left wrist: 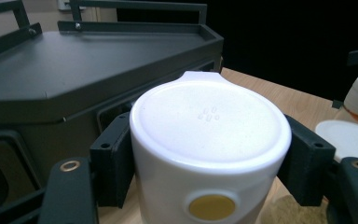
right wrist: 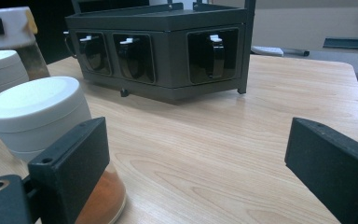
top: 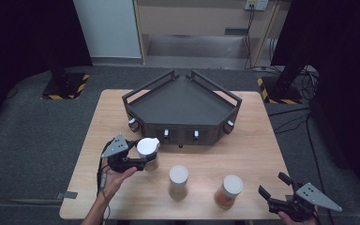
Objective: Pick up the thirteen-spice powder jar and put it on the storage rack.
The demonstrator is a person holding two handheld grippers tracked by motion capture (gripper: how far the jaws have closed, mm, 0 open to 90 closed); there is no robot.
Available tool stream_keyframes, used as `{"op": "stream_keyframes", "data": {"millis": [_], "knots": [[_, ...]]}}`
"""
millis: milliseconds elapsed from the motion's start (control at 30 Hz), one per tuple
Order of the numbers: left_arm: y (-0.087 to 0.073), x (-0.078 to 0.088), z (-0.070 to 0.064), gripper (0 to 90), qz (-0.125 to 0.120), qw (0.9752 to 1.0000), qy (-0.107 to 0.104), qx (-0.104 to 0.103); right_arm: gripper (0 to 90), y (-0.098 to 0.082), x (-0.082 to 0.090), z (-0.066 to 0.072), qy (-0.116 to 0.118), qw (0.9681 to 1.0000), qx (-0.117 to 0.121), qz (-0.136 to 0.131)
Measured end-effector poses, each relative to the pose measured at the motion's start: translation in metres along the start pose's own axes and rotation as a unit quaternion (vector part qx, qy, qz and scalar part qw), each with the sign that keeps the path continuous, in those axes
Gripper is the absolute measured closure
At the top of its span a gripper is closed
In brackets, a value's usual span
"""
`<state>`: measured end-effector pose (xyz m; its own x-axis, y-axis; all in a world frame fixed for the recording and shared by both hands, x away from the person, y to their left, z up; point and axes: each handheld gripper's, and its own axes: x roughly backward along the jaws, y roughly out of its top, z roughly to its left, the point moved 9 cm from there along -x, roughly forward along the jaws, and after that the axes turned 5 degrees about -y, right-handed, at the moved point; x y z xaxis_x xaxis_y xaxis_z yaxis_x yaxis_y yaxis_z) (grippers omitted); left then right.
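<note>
Nearest the person, the right gripper [top: 281, 190] is hovering at the surface's [top: 258, 145] front right corner with its jaws standing wide apart and nothing between them. In the right gripper view the orange-filled jar [right wrist: 46, 140] is sitting just beside its one jaw, not between the two.

A little farther in, the pale-filled jar [top: 178, 182] is standing in the middle of the front row, apart from both neighbours.

Farther left, the left gripper [top: 143, 161] is clamping the white-lidded jar [left wrist: 209, 144]; in the left gripper view both pads are pressing the sides just under the lid's rim. In the high view this jar is sitting in front of the rack's left corner.

Beyond, the dark angled rack [top: 183, 105] is sitting across the far half, its flat top bare.

The grip is sitting high on a smooth, rounded wall, so the jar could be slipping or tipping as it is lifted. The rack's front edge is close, and a swing toward it could be knocking the jar loose.
</note>
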<state>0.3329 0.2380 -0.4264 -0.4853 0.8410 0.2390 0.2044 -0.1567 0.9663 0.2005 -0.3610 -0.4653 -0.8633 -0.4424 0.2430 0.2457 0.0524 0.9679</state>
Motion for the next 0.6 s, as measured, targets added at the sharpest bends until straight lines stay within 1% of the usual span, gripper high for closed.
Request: {"op": "stream_keyframes", "data": {"millis": [67,133,233,367,400,467,600], "knots": [[0.007,0.001,0.003,29.4,-0.002,0.9999,-0.011,0.004,6.4,0.000,0.000,0.000,0.000,1.0000,0.000,0.000],[0.013,0.002,0.005,29.4,-0.004,0.9999,-0.013,0.006,6.3,0.000,0.000,0.000,0.000,1.0000,0.000,0.000],[0.024,0.003,0.006,29.5,-0.003,1.0000,-0.008,0.001,6.4,0.000,0.000,0.000,0.001,1.0000,-0.001,0.001],[0.037,0.004,0.009,29.5,-0.006,1.0000,-0.004,0.003,6.4,0.000,0.000,0.000,0.001,1.0000,-0.001,0.001],[0.037,0.004,0.009,29.6,-0.006,1.0000,-0.004,0.003,6.3,0.000,0.000,0.000,0.001,1.0000,-0.001,0.001],[0.047,0.005,0.012,29.6,-0.009,1.0000,0.002,0.001,6.4,0.000,0.000,0.000,0.001,1.0000,-0.001,0.001],[0.062,0.004,0.016,29.7,-0.013,0.9999,0.010,0.000,6.3,0.000,0.000,0.000,0.002,1.0000,-0.001,0.001]]}}
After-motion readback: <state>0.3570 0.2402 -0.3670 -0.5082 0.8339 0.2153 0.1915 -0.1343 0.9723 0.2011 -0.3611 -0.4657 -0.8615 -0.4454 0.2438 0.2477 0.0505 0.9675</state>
